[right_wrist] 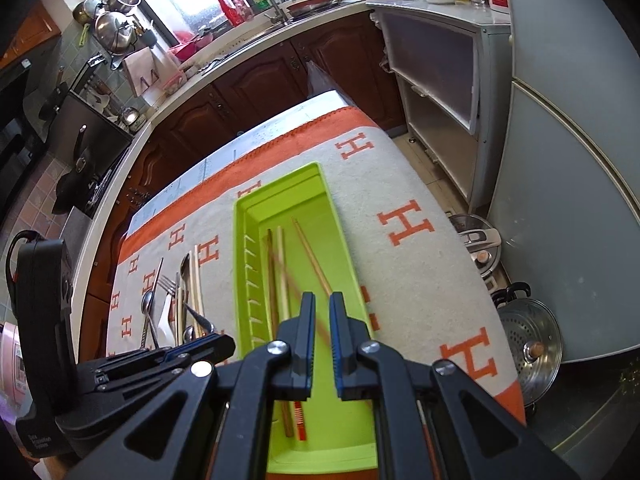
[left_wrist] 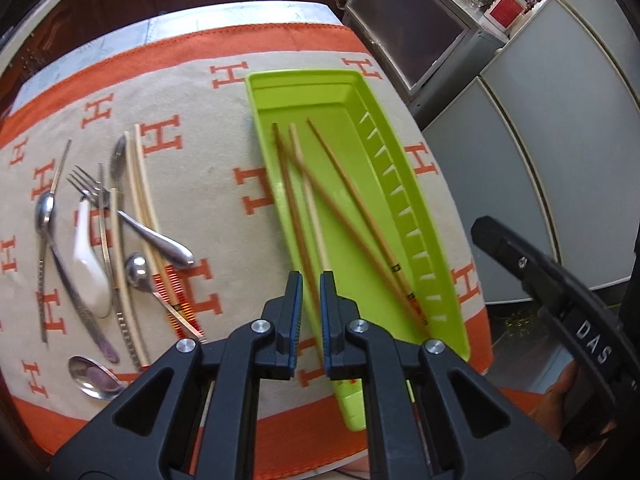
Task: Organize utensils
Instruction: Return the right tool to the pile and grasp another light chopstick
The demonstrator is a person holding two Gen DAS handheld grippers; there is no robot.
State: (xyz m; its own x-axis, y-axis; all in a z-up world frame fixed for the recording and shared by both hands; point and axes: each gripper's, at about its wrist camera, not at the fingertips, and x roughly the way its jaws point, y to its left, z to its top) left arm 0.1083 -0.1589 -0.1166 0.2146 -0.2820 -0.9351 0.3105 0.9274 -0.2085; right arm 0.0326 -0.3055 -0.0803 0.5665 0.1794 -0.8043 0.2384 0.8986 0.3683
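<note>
Both grippers, left (left_wrist: 311,292) and right (right_wrist: 322,312), hovered slightly parted and empty over the green tray (left_wrist: 400,152), where four chopsticks (left_wrist: 344,204) lay crossed, one blurred. Spoons, fork (left_wrist: 90,190) and more chopsticks sat piled left on the cloth (left_wrist: 224,152); grabbing there risked dragging neighbours.

The left claw (left_wrist: 311,286) hangs slightly parted over the green tray (left_wrist: 404,184) holding chopsticks (left_wrist: 352,204); spoons and a fork (left_wrist: 89,188) lie on the table (left_wrist: 224,152).

Left claw (left_wrist: 310,280) slightly parted; right claw (right_wrist: 322,300) likewise.
</note>
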